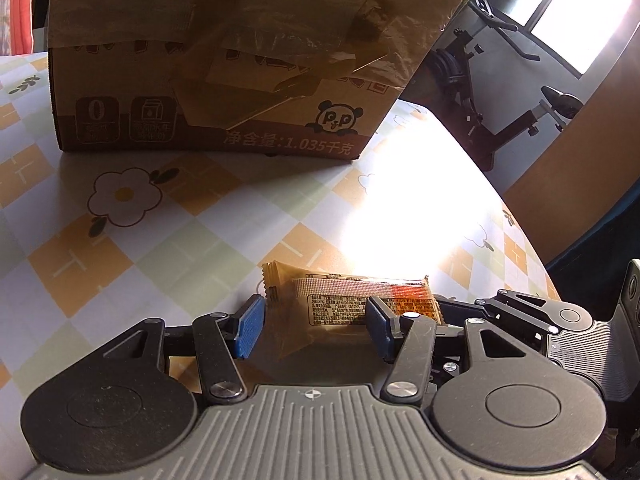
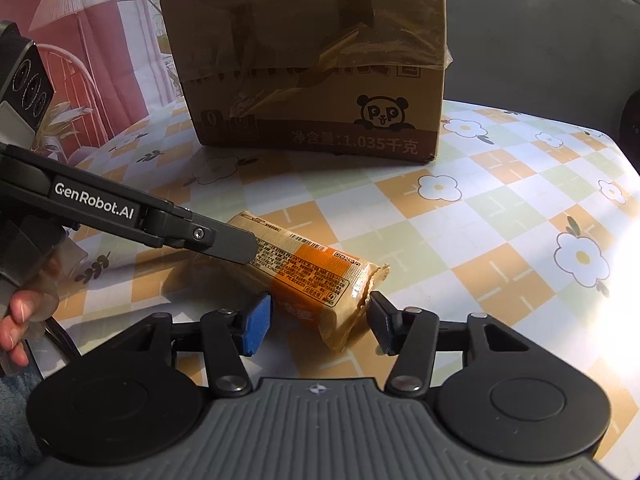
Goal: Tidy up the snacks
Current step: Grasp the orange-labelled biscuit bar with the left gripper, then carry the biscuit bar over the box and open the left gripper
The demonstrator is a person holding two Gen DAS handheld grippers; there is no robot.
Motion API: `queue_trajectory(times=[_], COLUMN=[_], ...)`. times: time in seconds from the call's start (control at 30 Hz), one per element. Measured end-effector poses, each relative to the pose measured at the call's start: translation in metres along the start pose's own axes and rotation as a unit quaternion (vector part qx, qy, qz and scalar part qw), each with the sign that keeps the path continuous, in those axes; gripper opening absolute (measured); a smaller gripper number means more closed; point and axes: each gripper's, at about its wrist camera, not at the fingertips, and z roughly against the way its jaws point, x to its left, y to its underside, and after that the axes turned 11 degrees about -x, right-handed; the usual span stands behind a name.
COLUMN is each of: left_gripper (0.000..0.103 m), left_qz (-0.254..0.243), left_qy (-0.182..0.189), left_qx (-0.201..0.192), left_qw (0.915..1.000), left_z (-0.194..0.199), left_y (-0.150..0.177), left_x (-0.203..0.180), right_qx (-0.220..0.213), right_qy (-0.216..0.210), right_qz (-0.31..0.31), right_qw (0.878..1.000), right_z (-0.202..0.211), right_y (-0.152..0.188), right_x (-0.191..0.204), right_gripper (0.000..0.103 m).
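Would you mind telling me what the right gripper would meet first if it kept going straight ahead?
Most likely the snack packet: it lies on the table between the open right gripper jaws. The cardboard box stands farther behind it.

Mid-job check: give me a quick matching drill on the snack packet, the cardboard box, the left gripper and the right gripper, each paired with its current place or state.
Things:
1. snack packet
2. cardboard box
3. left gripper
4. right gripper

States:
A. stands upright at the far side of the table, tape across its front
B. open around the packet's orange end
C. lies flat on the tablecloth
D. open around the packet's tan end

Pairs: 1-C, 2-A, 3-D, 4-B
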Motion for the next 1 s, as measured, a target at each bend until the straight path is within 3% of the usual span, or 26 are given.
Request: queue_trajectory(times=[0.37,0.53,0.73,1.0], left_gripper=[0.055,0.055,0.055,0.056], left_qz=[0.014,0.013,0.010,-0.028], left_qy=[0.022,0.031,0.042,0.037], left_qx=[-0.018,-0.049,-0.112,-0.187], left_qw=[0.9995,0.9983,0.9928,0.9812], left_z=[0.004,0.022,0.055,0.101], left_y=[-0.003,-0.016,-0.065,-0.157], left_x=[0.005,0.003,-0.004,-0.013], right_qx=[-0.002,-0.022,-0.079,-0.161], right_qy=[-0.004,-0.008,-0.012,-0.027], right_qz=[-0.016,-0.007,0.019,0.068], right_qw=[1.000,1.000,0.997,0.984], right_z=[0.003,0.009,0.025,0.034], right_y=[-0.004,-0.019,-0.067,-0.165], right_x=[-0.003,0.004,0.009,0.020], right_gripper=[0.048,0.048,0.048,0.048])
